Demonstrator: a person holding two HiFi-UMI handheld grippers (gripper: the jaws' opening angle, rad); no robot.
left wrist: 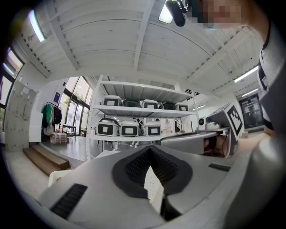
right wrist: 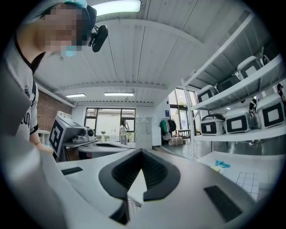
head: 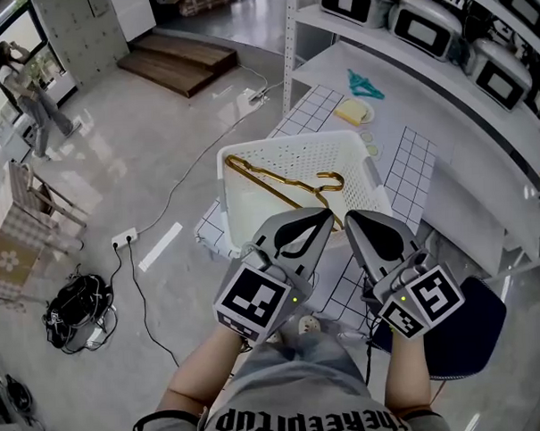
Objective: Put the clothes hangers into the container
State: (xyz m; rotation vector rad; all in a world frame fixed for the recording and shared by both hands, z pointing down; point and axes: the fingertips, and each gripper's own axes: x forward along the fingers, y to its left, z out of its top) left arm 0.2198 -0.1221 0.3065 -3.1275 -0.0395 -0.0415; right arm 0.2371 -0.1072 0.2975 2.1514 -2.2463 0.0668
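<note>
I read one white perforated container (head: 294, 155) on the grid-patterned table (head: 411, 173). One gold hanger (head: 278, 185) lies diagonally on its bottom. White shelving (head: 442, 69) carrying cookers stands beyond the table. The hanger is thin metallic wire, hook toward my right. Left gripper (head: 325, 217) and right gripper (head: 352, 217) are both clenched, grasping nothing, just above the container's near rim.

— How are the tools sitting?
— The left tool (head: 326, 217) and right tool (head: 353, 218) are pointing forward and level, side by side, each with its jaws closing tip to tip.
— And the arms?
— Both forearms (head: 204, 372) are reaching out from the body.
</note>
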